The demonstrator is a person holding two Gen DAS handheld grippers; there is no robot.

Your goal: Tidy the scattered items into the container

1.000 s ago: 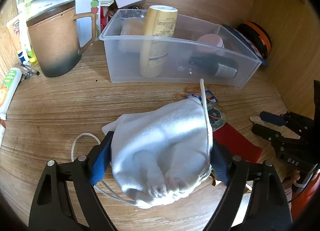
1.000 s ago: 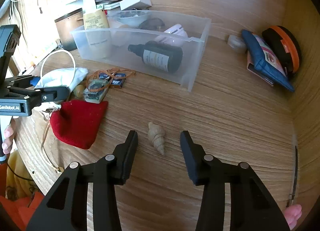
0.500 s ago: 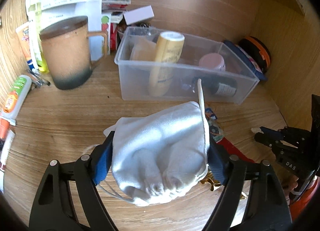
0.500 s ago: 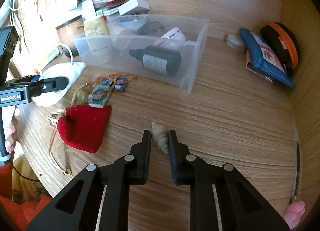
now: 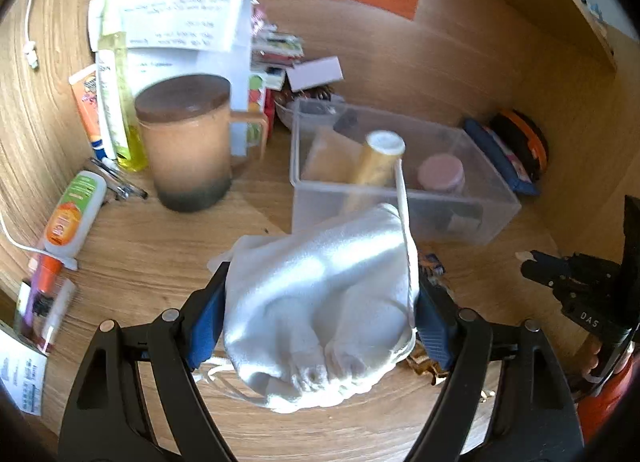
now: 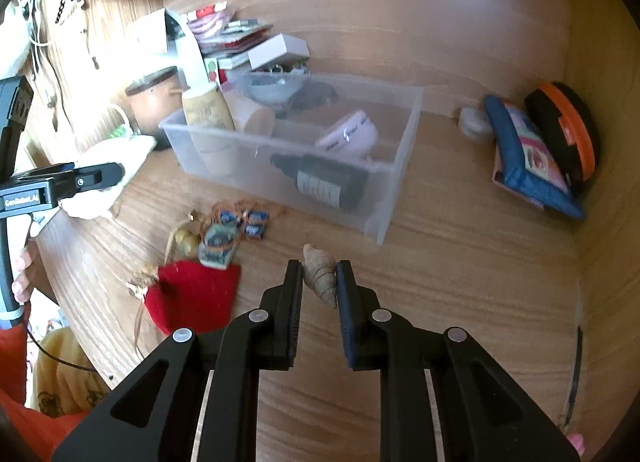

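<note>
My left gripper (image 5: 320, 302) is shut on a white drawstring pouch (image 5: 320, 302) and holds it above the desk, in front of the clear plastic container (image 5: 492, 197). My right gripper (image 6: 319, 276) is shut on a beige spiral seashell (image 6: 319, 272), lifted off the desk near the container's (image 6: 396, 181) front corner. The container holds a gold tube (image 5: 374, 165), a pink jar (image 5: 442, 173) and a dark bottle (image 6: 324, 185). A red pouch (image 6: 192, 298) and small trinkets (image 6: 224, 234) lie on the desk. The left gripper and white pouch also show in the right wrist view (image 6: 92, 177).
A brown lidded mug (image 5: 188, 141), tubes (image 5: 74, 209) and papers (image 5: 176, 21) crowd the left. A blue pouch (image 6: 532, 165) and an orange-rimmed black case (image 6: 568, 129) lie at the right wall. Wooden walls enclose the back and right.
My right gripper closed on the seashell and lifted it. My left gripper raised the white pouch higher, away from the desk surface.
</note>
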